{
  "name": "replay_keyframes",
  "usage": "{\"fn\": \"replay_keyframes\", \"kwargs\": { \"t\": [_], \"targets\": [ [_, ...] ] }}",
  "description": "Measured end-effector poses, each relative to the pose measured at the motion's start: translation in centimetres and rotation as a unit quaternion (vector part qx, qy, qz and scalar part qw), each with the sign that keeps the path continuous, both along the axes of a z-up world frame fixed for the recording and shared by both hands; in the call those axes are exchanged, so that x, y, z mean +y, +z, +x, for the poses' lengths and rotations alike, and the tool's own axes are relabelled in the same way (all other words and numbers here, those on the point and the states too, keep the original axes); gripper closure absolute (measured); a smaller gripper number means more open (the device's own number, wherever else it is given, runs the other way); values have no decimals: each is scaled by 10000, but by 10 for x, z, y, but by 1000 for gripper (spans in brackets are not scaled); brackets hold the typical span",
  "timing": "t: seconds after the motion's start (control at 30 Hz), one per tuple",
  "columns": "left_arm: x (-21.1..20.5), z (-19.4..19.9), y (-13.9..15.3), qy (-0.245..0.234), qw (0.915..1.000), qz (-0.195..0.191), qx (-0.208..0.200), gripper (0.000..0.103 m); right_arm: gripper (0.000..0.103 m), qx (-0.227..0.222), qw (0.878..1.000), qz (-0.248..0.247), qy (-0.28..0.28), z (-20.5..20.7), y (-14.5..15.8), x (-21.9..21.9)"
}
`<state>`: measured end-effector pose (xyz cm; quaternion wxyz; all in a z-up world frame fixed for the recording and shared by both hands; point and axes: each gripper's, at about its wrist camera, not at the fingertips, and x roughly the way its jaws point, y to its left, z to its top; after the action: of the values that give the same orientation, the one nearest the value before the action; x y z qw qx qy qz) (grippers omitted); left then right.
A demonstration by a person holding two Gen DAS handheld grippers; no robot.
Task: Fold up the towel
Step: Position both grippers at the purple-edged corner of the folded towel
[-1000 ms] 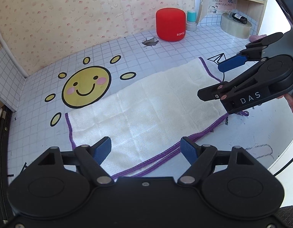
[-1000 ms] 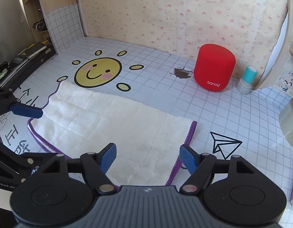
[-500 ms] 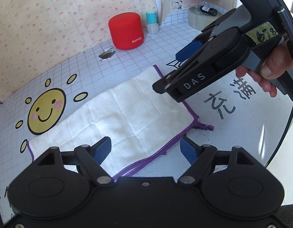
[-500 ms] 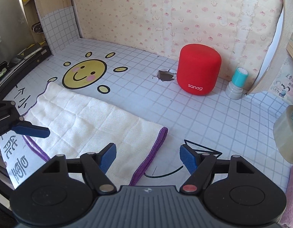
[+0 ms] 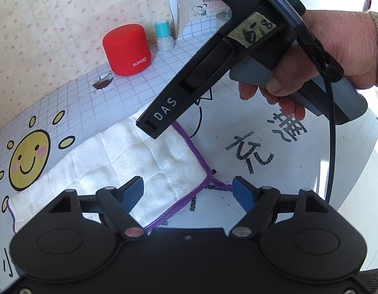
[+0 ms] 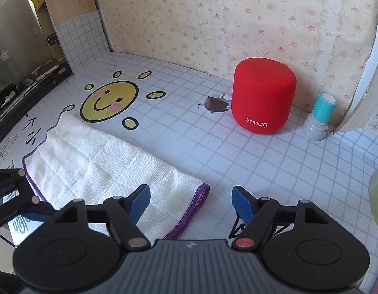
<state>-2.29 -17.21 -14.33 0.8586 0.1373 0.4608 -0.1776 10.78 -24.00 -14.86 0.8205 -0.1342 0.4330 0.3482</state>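
Observation:
A white towel with purple trim point(image 5: 120, 161) lies folded in a long strip on the gridded table; it also shows in the right wrist view point(image 6: 100, 169). My left gripper point(image 5: 187, 191) is open and empty, its fingers straddling the towel's near right corner. My right gripper point(image 6: 191, 199) is open and empty, above the towel's far right corner. In the left wrist view the right gripper's body point(image 5: 213, 68) hangs over the towel's right end, held by a hand.
A red Sanag speaker point(image 6: 263, 98) and a teal-capped stamp point(image 6: 320, 117) stand by the back wall. A sun sticker point(image 6: 109, 100) lies beyond the towel. A torn hole in the table cover point(image 6: 217, 104) is beside the speaker. Shelf clutter sits at the left edge point(image 6: 24, 83).
Both grippers have shifted right along the towel to its right end and come closer to it. The towel has not moved. Both stay open.

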Motion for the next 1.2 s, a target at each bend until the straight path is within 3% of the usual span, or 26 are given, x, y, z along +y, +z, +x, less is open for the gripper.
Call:
{"fn": "replay_keyframes", "kwargs": {
  "t": [0.5, 0.6, 0.87, 1.2],
  "targets": [
    [-16, 3, -15, 202, 9992, 352, 67, 24, 30, -25, 10000, 35, 58, 1, -1, -6],
    [-13, 4, -15, 285, 9994, 163, 147, 33, 30, -9, 10000, 52, 42, 1, -3, -7],
    [-6, 4, -14, 376, 9988, -150, 288, 45, 30, 44, 9999, 119, -32, 5, -7, -8],
    [-8, 7, -17, 490, 9982, -232, 243, 48, 30, 99, 9998, 147, 19, 7, -14, -8]
  ]
}}
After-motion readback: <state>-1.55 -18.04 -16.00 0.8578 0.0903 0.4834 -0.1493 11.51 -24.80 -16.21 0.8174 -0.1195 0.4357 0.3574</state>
